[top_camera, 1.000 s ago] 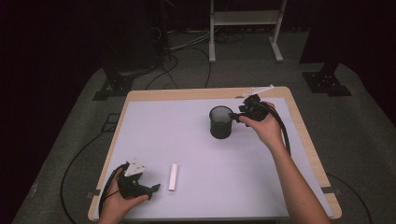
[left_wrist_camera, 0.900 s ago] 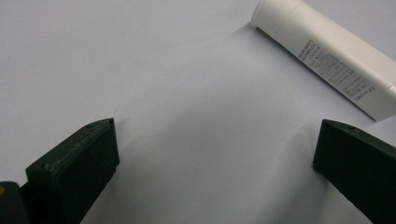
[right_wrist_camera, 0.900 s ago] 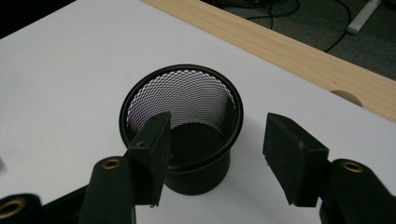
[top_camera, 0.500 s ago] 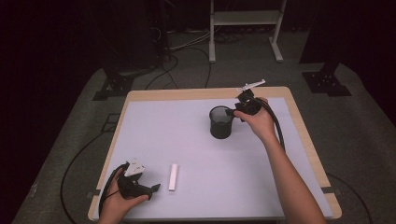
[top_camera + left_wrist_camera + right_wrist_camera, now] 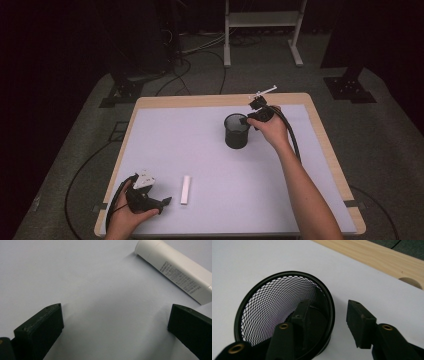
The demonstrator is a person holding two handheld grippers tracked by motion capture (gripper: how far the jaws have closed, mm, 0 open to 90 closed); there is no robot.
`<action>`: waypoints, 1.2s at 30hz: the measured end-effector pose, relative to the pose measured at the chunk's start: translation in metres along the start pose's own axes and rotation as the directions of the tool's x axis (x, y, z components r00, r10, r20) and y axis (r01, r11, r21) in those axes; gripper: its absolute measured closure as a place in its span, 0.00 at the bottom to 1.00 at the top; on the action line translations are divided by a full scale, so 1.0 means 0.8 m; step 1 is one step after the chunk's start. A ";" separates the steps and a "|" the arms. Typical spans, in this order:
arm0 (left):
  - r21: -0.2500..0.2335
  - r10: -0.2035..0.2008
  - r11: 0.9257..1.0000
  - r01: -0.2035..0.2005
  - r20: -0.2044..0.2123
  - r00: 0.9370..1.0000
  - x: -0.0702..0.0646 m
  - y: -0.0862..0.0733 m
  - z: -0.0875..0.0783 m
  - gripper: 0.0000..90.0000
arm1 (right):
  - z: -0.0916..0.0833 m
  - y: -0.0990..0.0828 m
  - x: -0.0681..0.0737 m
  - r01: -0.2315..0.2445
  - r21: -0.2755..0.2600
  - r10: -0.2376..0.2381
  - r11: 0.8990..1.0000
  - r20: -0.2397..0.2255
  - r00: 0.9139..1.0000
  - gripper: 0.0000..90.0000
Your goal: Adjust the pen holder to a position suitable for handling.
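Observation:
A black mesh cup stands upright on the right half of the pale mat. My right gripper sits at its right rim. In the right gripper view the cup has one jaw inside it and the other outside, so the wall lies between them with a gap on the outer side. The jaws have just been closing and stand open. A white tube lies flat near the front left. My left gripper rests just left of it, open, with the tube ahead of its right jaw.
The mat covers a wooden table whose bare edge runs just beyond the cup. Cables and a white metal stand are on the dark floor behind the table.
My right gripper has come down onto the cup's right rim and its jaws have narrowed around the wall. The left gripper and the tube have not moved.

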State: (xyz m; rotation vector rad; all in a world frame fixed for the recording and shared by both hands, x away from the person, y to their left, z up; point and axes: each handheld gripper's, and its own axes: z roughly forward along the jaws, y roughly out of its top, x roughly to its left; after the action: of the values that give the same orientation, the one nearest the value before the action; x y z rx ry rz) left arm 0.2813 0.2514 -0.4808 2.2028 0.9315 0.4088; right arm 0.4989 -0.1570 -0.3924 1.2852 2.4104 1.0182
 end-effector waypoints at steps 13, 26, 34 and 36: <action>0.000 0.000 1.000 0.000 0.000 1.000 0.000 0.000 0.000 0.00 | 0.016 -0.002 0.002 -0.013 0.053 0.013 0.999 -0.003 1.000 0.85; 0.000 0.000 1.000 0.000 0.000 1.000 0.000 0.000 0.000 0.00 | 0.007 -0.003 0.003 -0.026 0.050 0.027 0.998 -0.027 0.999 0.90; -0.001 -0.002 1.000 0.002 0.000 1.000 0.000 0.000 0.000 0.00 | -0.010 -0.004 0.006 -0.024 0.042 0.025 0.999 -0.036 0.999 0.91; 0.000 -0.001 1.000 0.001 0.000 1.000 0.000 0.000 0.000 0.00 | -0.015 -0.005 0.009 -0.012 0.041 0.014 0.999 -0.037 0.999 0.91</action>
State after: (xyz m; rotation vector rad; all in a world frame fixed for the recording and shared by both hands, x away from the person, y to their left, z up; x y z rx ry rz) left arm 0.2814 0.2514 -0.4808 2.2027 0.9321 0.4080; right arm 0.4863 -0.1585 -0.3853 1.3086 2.4657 1.0099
